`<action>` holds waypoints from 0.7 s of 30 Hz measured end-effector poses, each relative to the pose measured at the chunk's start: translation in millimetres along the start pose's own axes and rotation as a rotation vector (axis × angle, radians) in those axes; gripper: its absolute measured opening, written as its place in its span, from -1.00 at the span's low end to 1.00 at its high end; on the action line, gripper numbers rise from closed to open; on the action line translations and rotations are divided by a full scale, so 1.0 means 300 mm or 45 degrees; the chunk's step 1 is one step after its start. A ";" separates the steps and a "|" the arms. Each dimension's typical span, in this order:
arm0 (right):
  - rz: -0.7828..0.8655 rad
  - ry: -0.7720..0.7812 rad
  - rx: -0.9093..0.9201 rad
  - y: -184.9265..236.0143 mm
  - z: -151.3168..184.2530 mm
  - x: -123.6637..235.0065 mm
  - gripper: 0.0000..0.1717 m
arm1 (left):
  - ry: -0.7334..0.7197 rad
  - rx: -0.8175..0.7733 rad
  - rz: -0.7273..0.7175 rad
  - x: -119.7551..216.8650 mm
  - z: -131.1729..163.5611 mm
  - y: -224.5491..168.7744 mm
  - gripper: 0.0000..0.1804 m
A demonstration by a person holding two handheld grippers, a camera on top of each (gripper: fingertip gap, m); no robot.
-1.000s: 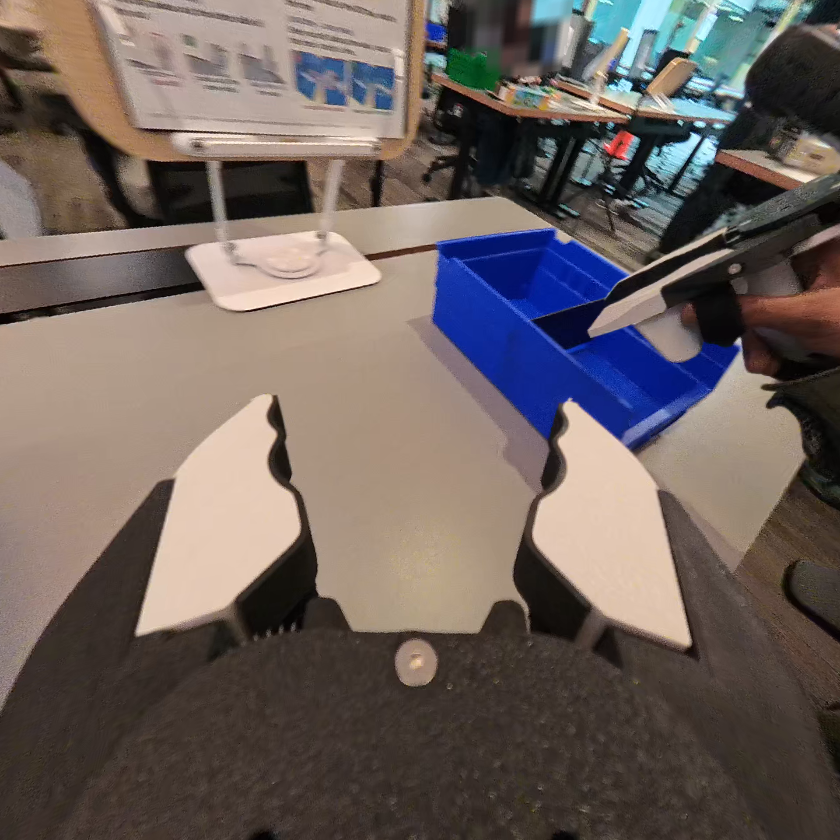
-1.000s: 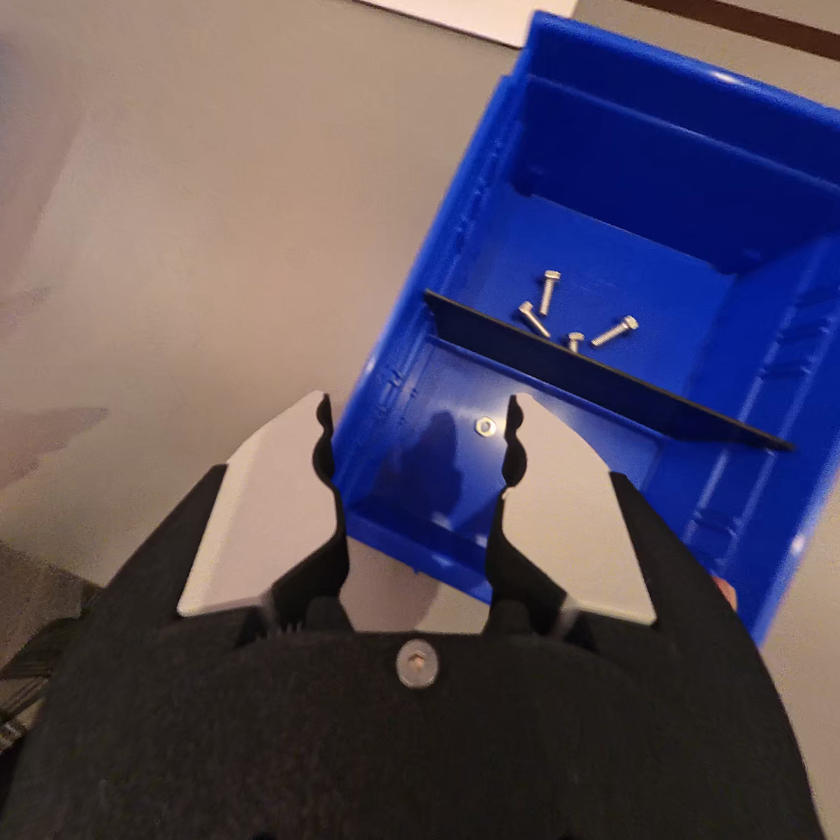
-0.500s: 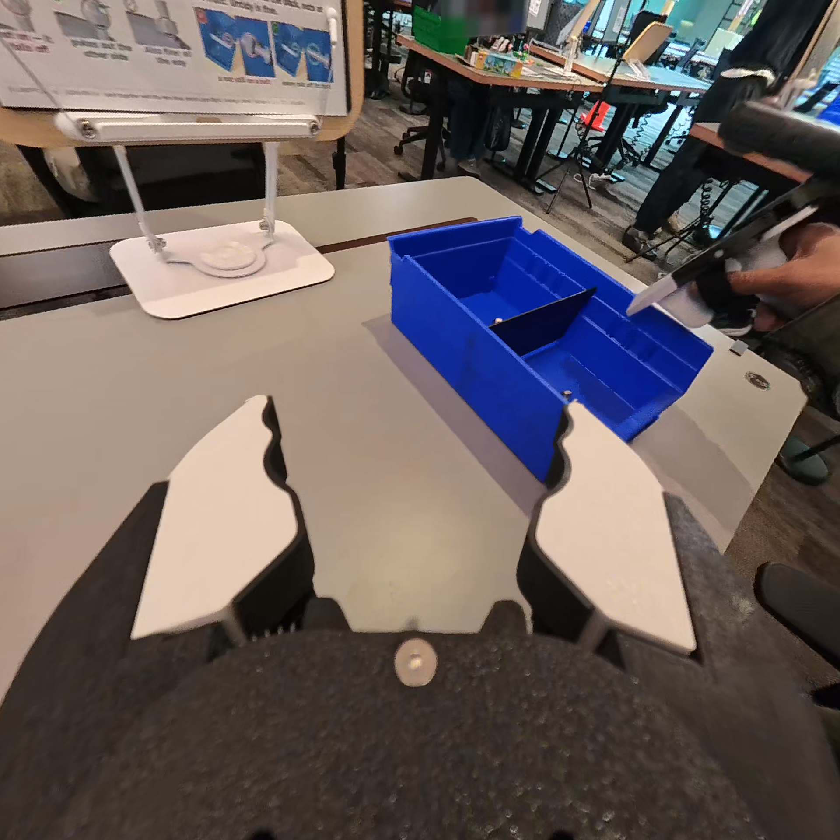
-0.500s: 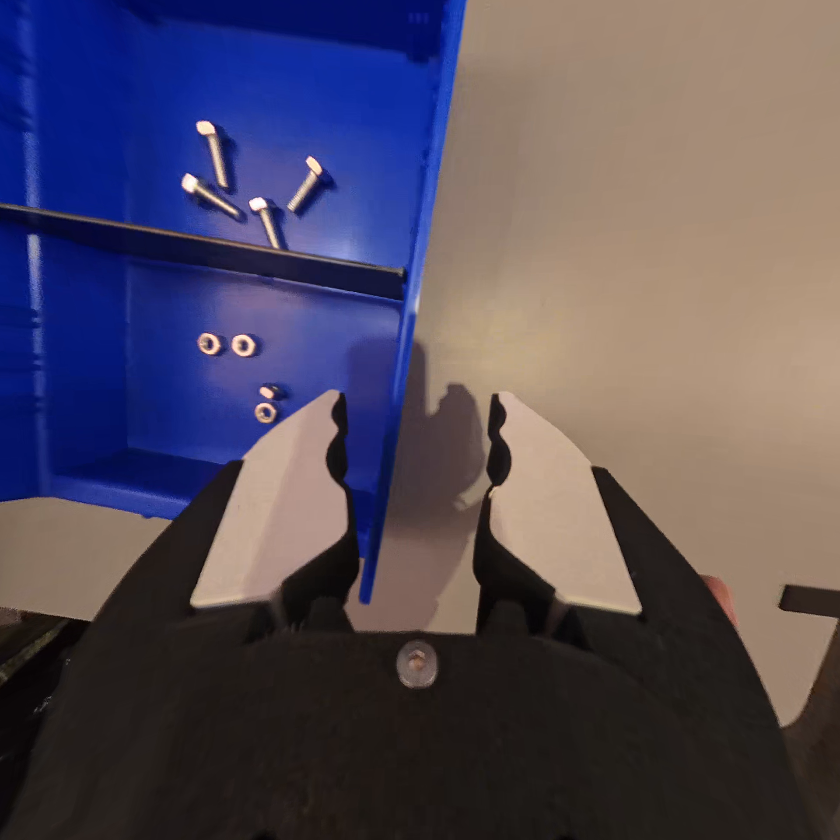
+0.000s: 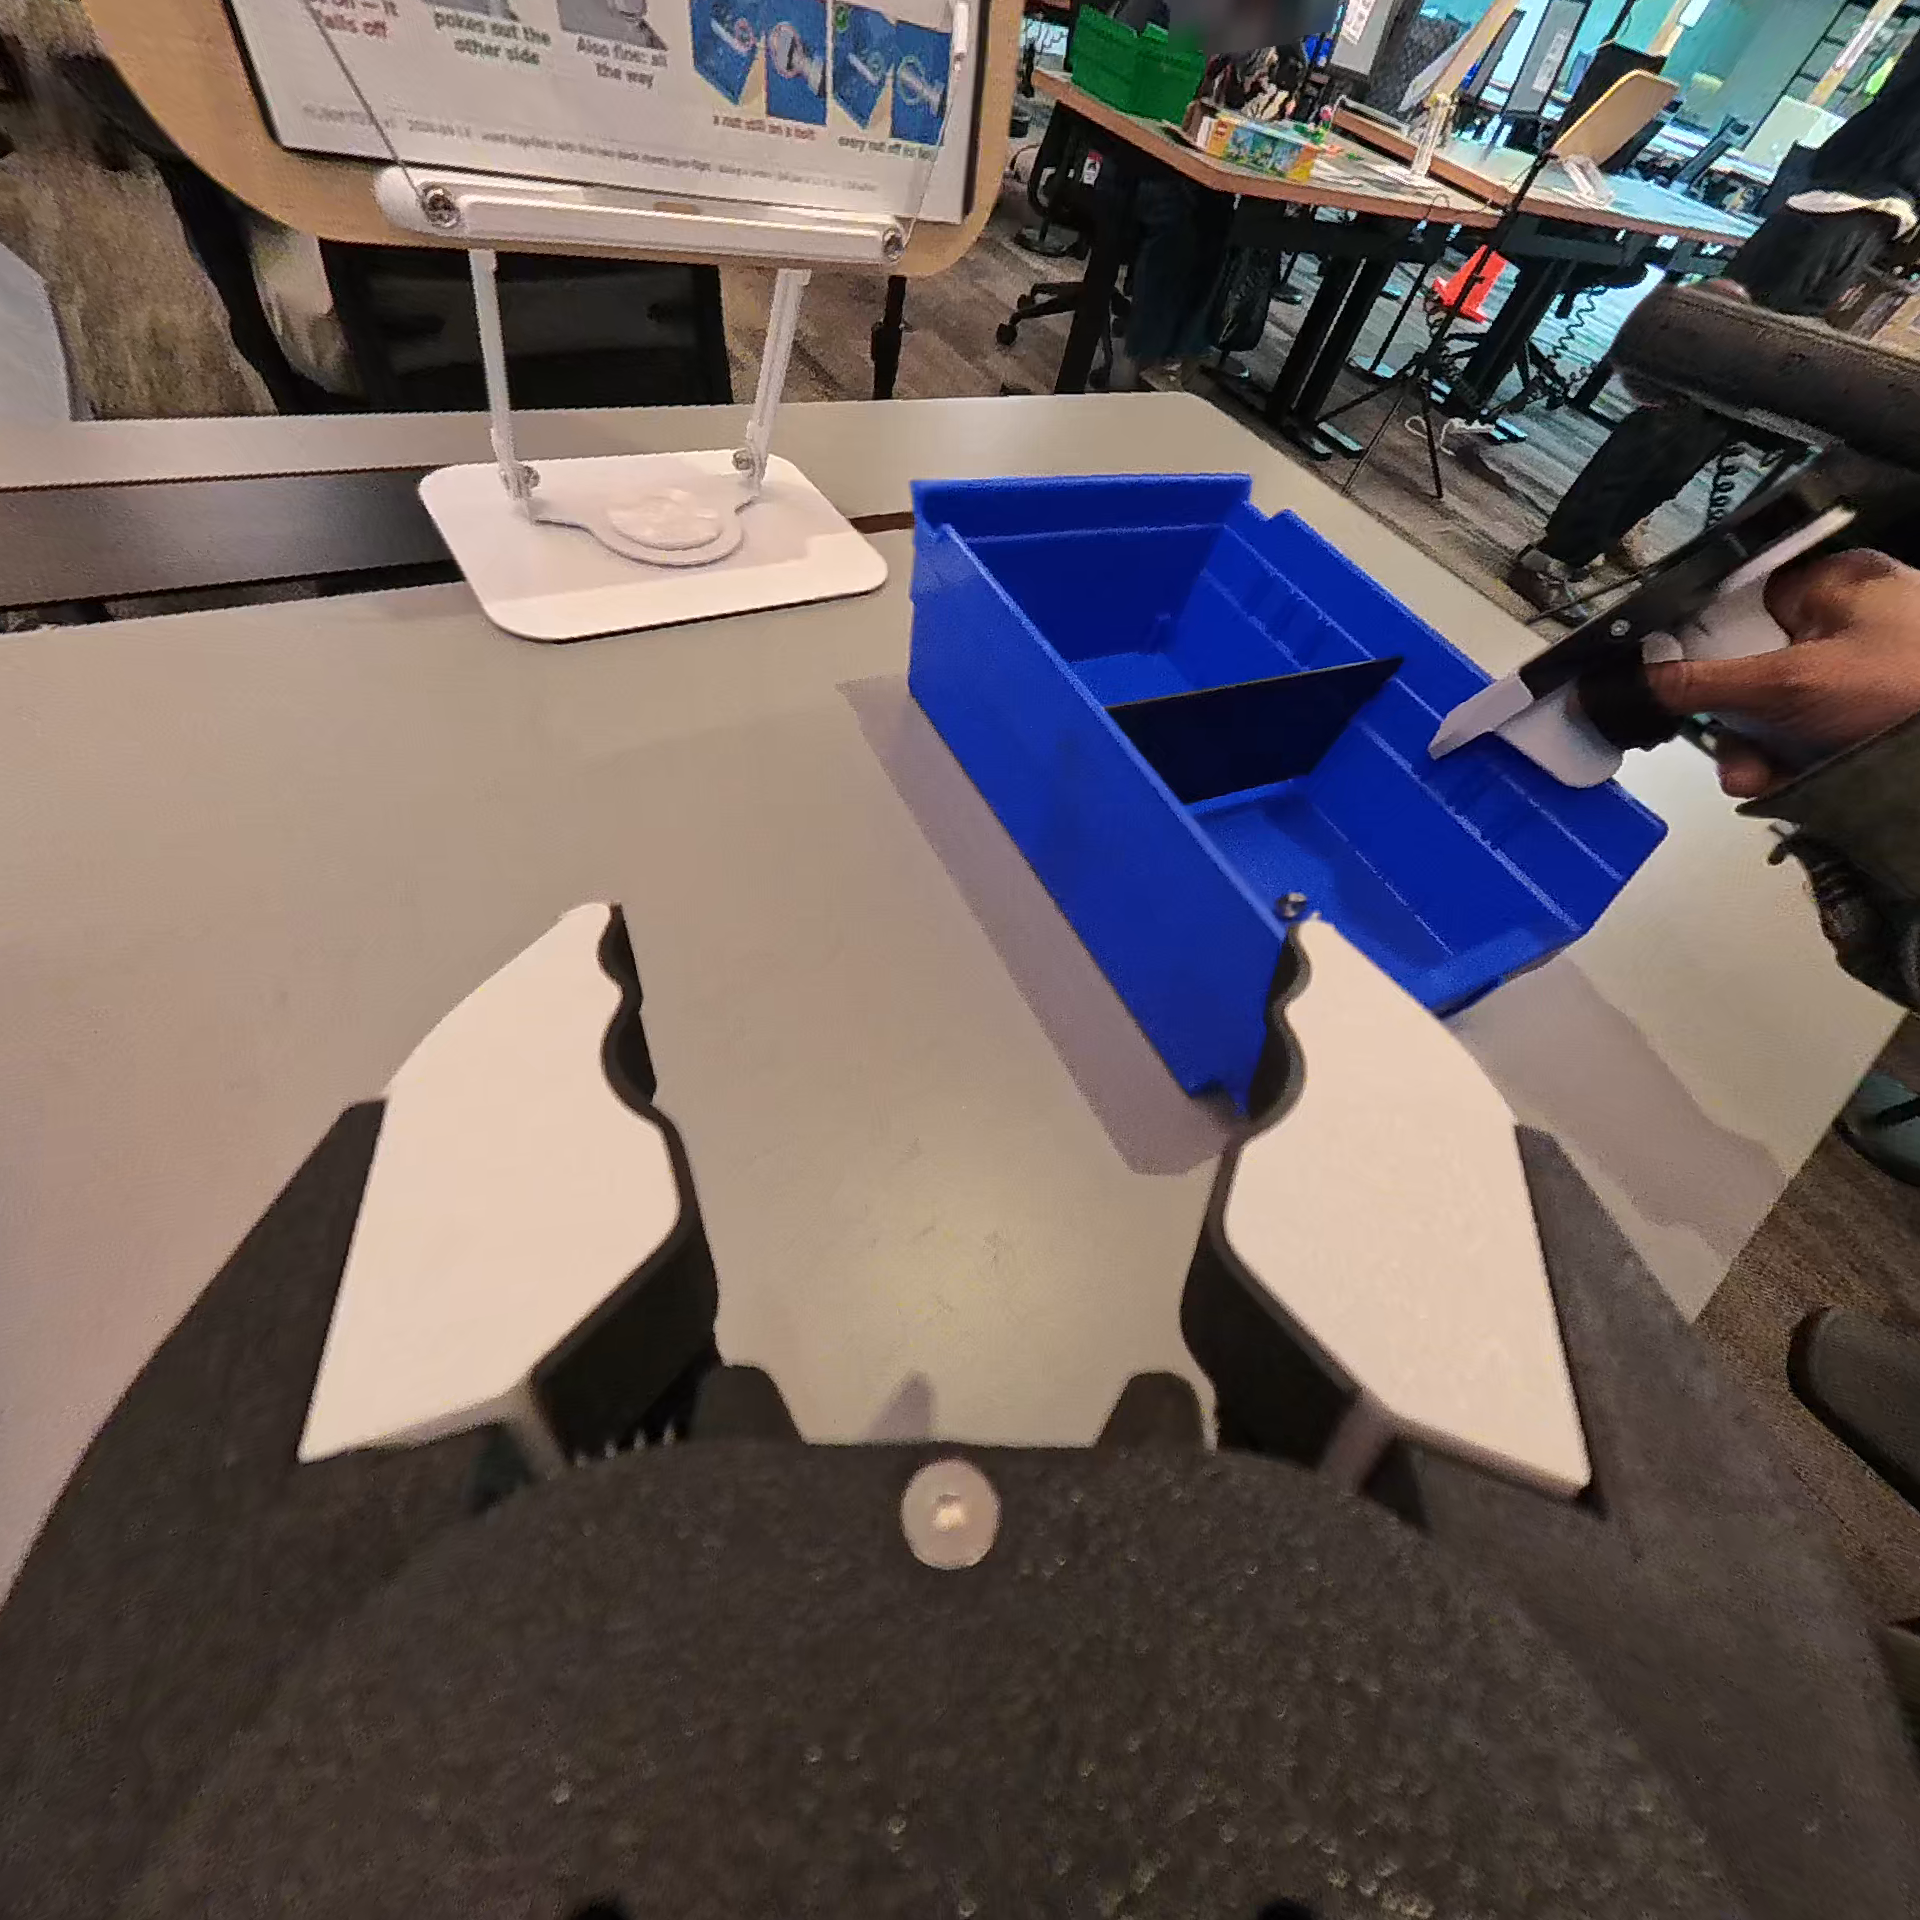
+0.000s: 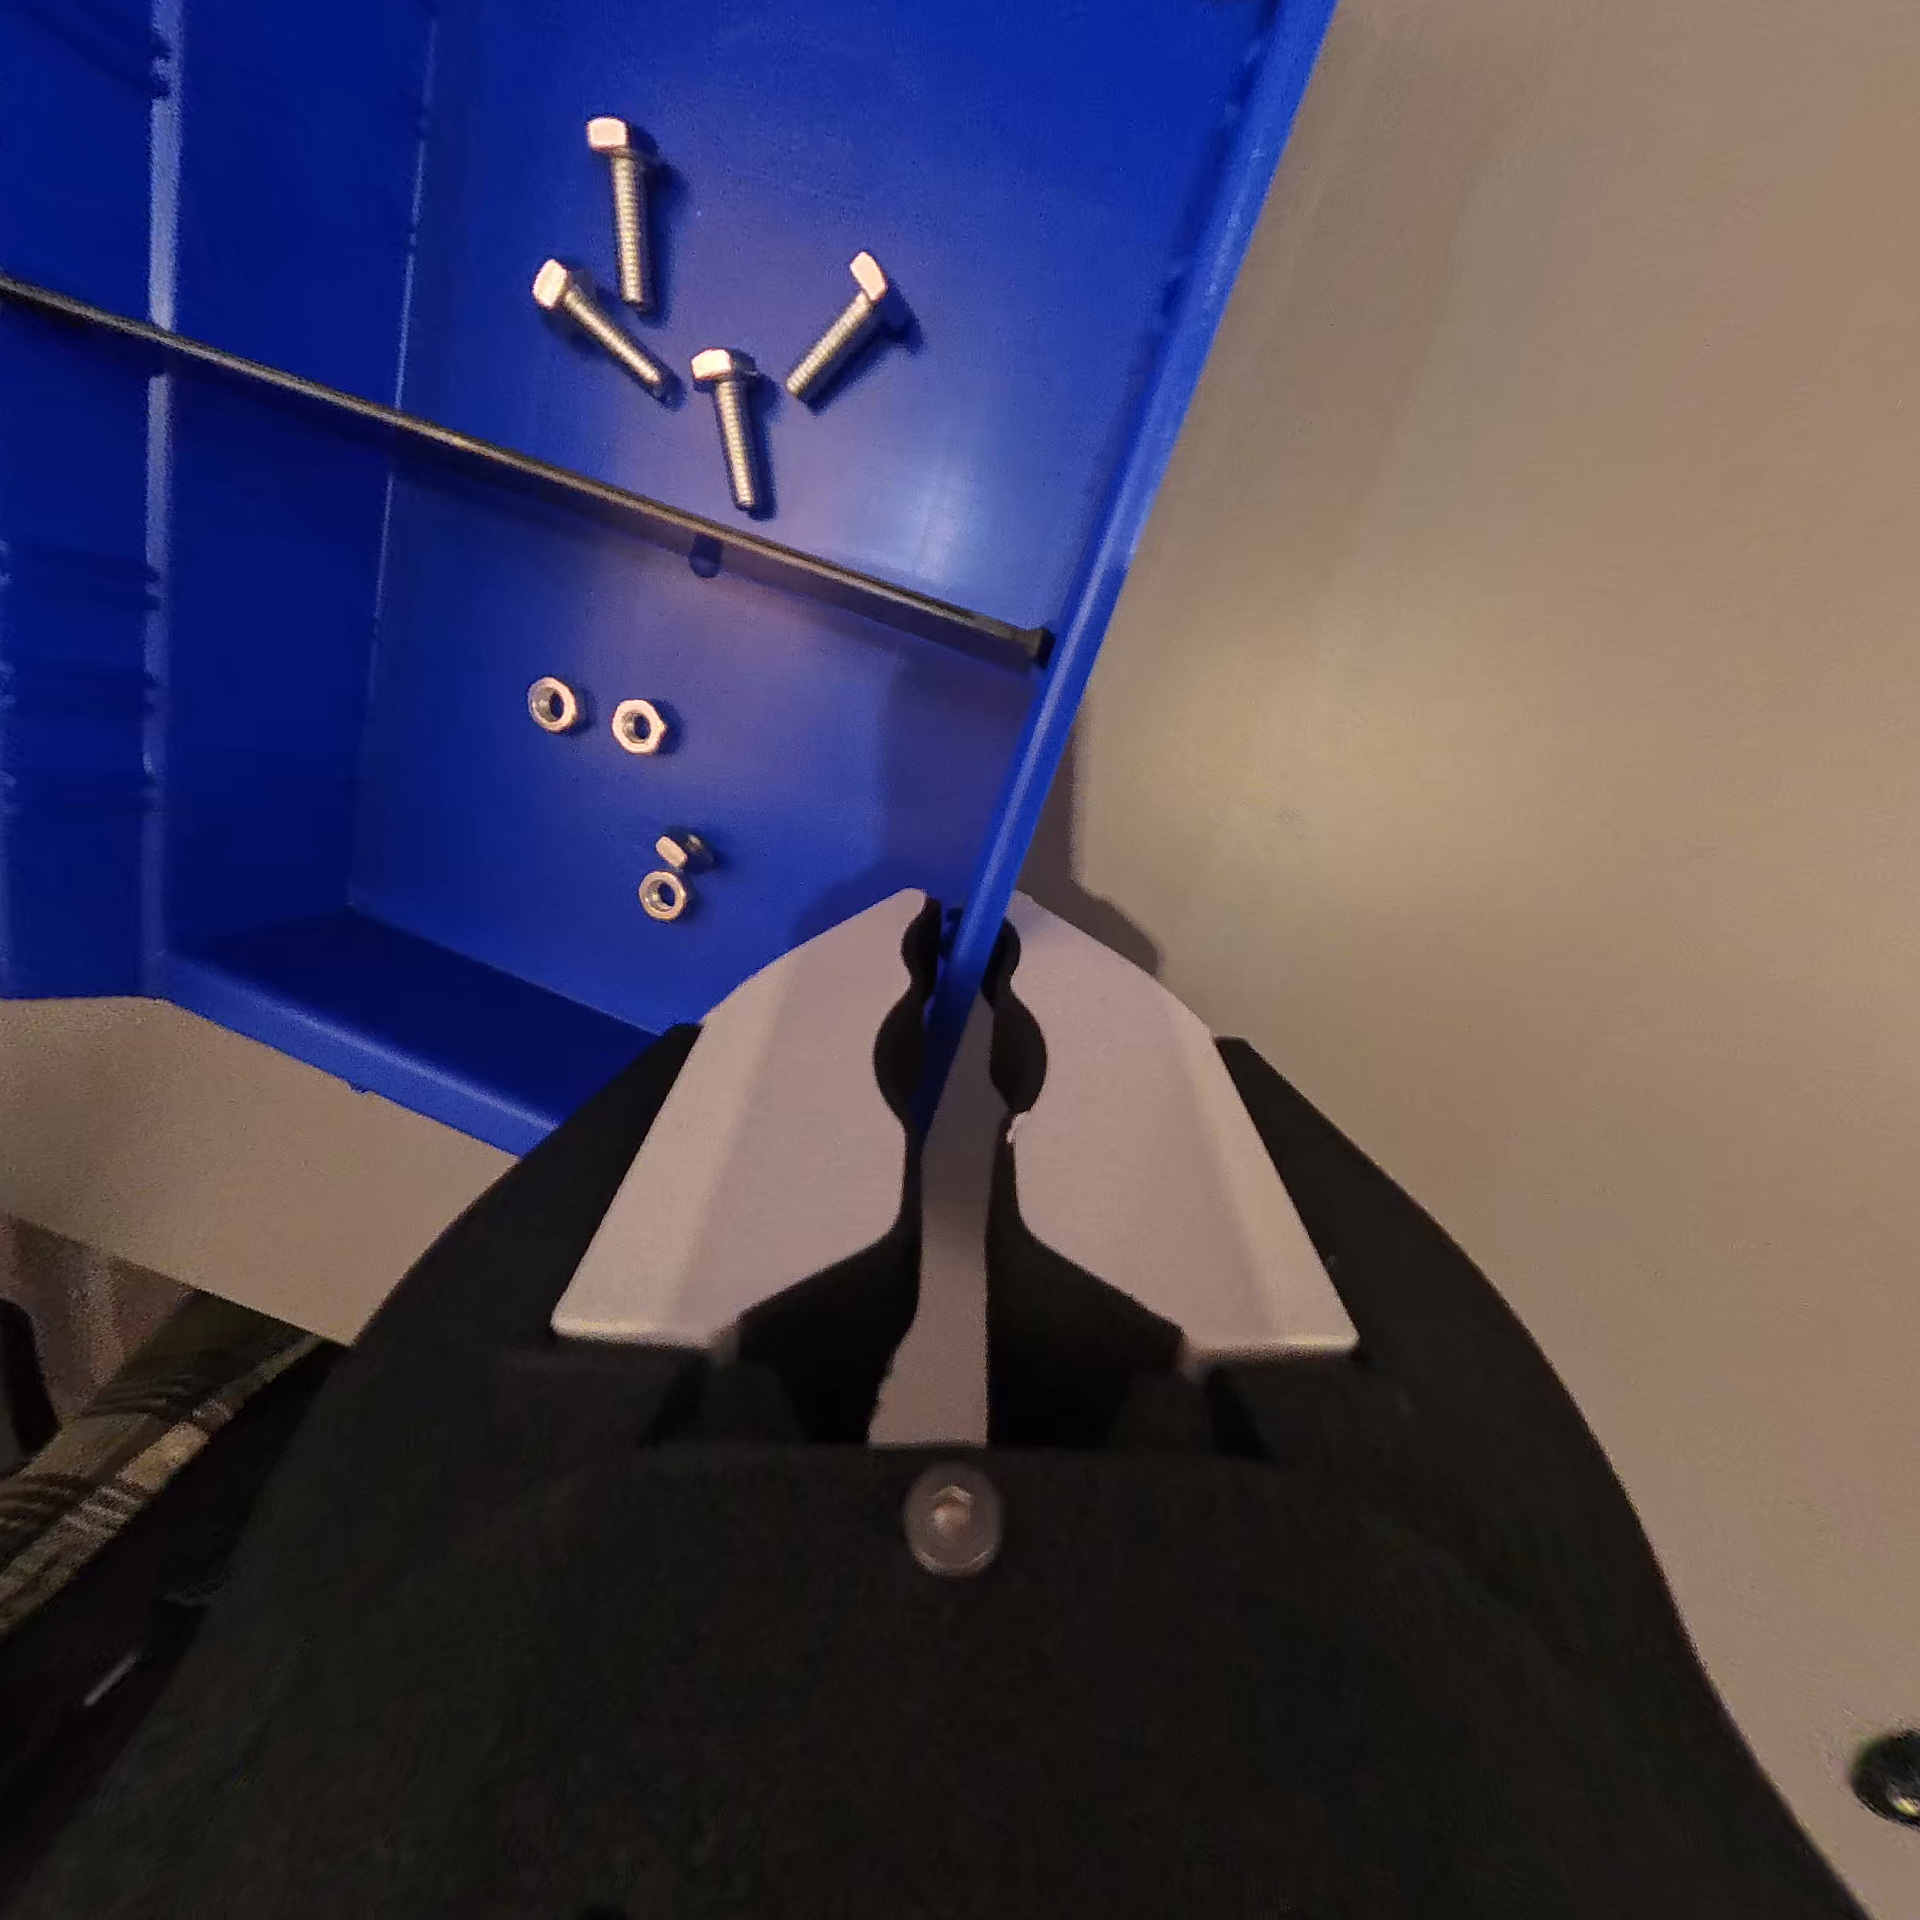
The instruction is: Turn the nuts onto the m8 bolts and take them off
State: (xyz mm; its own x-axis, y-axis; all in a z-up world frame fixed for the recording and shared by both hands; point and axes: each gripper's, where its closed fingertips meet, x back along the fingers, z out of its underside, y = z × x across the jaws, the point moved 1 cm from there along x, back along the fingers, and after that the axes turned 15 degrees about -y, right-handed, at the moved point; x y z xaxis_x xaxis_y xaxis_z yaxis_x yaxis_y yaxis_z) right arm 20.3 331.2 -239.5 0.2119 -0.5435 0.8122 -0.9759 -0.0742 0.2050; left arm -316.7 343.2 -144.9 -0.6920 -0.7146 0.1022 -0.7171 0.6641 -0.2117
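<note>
The right tongs (image 6: pixel 961 920) were clamped on the side wall of the blue plastic bin (image 6: pixel 1143 436), one pad each side, low in the frame. Four silver hex bolts (image 6: pixel 727 416) lay in the bin's far compartment, four small silver nuts (image 6: pixel 639 722) in the near one. The left tongs (image 5: pixel 951 920) hovered wide apart over the grey tabletop (image 5: pixel 520 831), holding nothing. A hand (image 5: pixel 1829 665) gripped the right tool at the frame's right edge.

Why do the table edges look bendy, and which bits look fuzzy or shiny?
Left wrist view: the wide lens curves the table; the rooms behind are soft, and the blue bin throws a grey shadow. Right wrist view: dimmer and warmer; the bolts and nuts glint, and the bin floor has a pale sheen.
</note>
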 end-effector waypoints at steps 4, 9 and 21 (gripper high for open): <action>-0.035 0.005 0.068 0.112 -0.035 -0.051 -0.92 | 0.004 0.001 -0.021 0.026 0.005 0.024 0.26; -0.093 0.005 0.098 0.255 -0.064 -0.104 -0.92 | 0.021 0.000 -0.067 0.061 0.009 0.070 0.26; -0.231 -0.388 0.123 0.453 -0.190 -0.008 -0.41 | 0.270 -0.040 -0.143 -0.006 0.052 0.154 0.20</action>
State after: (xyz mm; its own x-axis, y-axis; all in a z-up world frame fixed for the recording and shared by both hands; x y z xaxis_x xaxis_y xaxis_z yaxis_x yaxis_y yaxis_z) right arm -109.9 370.0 -182.3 0.3712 -0.7374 0.5643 -0.9273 -0.2629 0.2665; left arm -347.2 371.9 -169.9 -0.6072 -0.7246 0.3258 -0.7906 0.5917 -0.1576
